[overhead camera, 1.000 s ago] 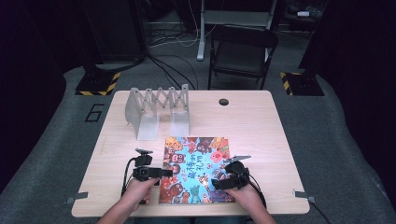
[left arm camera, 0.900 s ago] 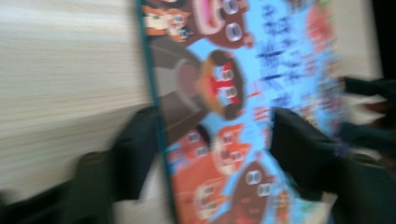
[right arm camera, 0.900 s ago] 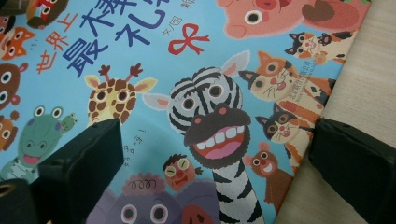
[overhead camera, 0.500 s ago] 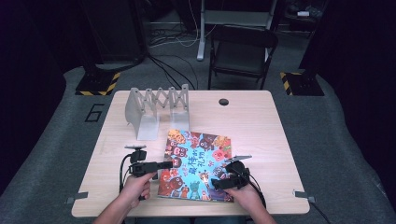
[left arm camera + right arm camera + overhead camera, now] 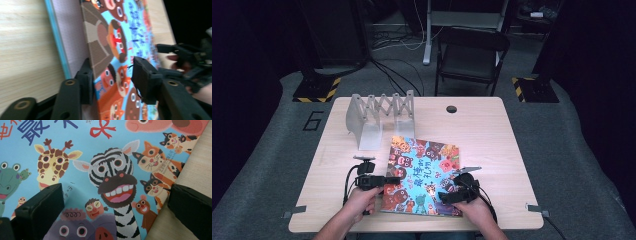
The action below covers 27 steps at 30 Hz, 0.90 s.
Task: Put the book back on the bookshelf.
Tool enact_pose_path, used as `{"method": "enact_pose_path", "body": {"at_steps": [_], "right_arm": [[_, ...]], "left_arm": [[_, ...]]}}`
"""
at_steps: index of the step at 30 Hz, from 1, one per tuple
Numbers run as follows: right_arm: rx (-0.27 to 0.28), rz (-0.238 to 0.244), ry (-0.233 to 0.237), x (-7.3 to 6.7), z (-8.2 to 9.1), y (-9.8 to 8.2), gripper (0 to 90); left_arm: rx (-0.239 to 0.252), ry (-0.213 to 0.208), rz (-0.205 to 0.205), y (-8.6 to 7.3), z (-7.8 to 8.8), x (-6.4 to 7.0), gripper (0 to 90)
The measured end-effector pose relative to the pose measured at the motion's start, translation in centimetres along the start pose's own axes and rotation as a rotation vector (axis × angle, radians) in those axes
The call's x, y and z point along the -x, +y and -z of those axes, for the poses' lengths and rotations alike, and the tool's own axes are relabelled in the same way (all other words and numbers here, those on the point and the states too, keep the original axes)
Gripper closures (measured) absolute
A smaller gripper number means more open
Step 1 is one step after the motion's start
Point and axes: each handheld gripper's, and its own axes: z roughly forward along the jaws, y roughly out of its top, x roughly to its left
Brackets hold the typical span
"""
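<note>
High view shows the book (image 5: 424,175) lying near the front of the counter (image 5: 492,130), its near edge close to the counter's front edge, its far corner just short of the rack (image 5: 382,117). Bare wood lies open to the right of the book and behind it toward the small round hole (image 5: 451,109). The left tool (image 5: 387,181) comes in at the book's left edge; the right tool (image 5: 447,196) sits over the near right corner.

Left gripper view has the left tool (image 5: 112,80) with its jaws either side of the book's (image 5: 110,50) lifted left edge, one under the cover, one above it. These jaws have just been closing, and the lower one touches the cover's underside while the upper stands slightly off, so the tool is not yet pinching. The other hand and its tool show farther off at the right.

Right gripper view has the right tool (image 5: 115,217) spread wide, one jaw above the cover, the other past the book's (image 5: 100,157) edge over bare counter (image 5: 197,167)
</note>
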Motion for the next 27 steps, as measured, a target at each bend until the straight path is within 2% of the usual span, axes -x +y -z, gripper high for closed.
{"method": "enact_pose_path", "body": {"at_steps": [1,4,6,7,8,9,10,11,14,15,18,19,20,27], "right_arm": [[0.001,0.003,-0.006,-0.1,0.0,0.0,0.0],[0.008,0.013,-0.017,-0.3,0.2,0.1,0.0],[0.009,0.022,-0.027,-0.2,0.3,0.2,0.0],[0.012,0.015,-0.023,-0.1,0.3,0.2,0.0],[0.003,-0.007,0.007,0.2,0.3,0.2,0.0],[0.003,-0.022,0.019,0.4,0.3,0.2,0.0],[0.003,-0.028,0.021,0.4,0.3,0.1,0.0],[0.012,-0.015,0.016,0.4,0.3,0.2,0.0],[0.025,-0.012,0.007,0.5,0.4,0.3,0.0],[0.025,-0.014,0.007,0.5,0.5,0.3,0.0],[0.035,-0.033,0.019,0.6,0.6,0.2,0.0],[0.048,-0.018,0.021,0.7,0.6,0.2,0.0],[0.048,-0.038,0.028,0.7,0.7,0.2,0.0],[0.065,-0.053,0.035,1.0,0.9,0.2,0.0]], "left_arm": [[-0.001,0.019,-0.002,0.1,0.0,0.2,60.6],[-0.006,0.048,-0.014,0.2,0.2,0.7,59.9],[-0.012,0.094,-0.032,0.2,0.2,1.2,58.1],[-0.014,0.120,-0.039,0.1,0.2,1.4,56.7],[-0.011,0.130,-0.039,0.1,0.2,1.5,56.4],[-0.027,0.151,-0.062,0.1,0.3,1.5,56.7],[-0.021,0.159,-0.051,0.1,0.2,1.5,57.6],[-0.013,0.142,-0.038,0.1,0.3,1.4,59.2],[0.011,0.123,-0.033,0.2,0.5,1.6,62.9],[0.022,0.120,-0.039,0.1,0.5,1.7,63.1],[0.044,0.071,-0.032,0.1,0.9,1.5,66.2],[0.051,0.059,-0.029,0.1,1.0,1.5,67.3],[0.055,0.051,-0.024,0.2,1.1,1.5,68.2],[0.070,0.067,-0.050,0.1,1.1,2.1,69.3]]}}
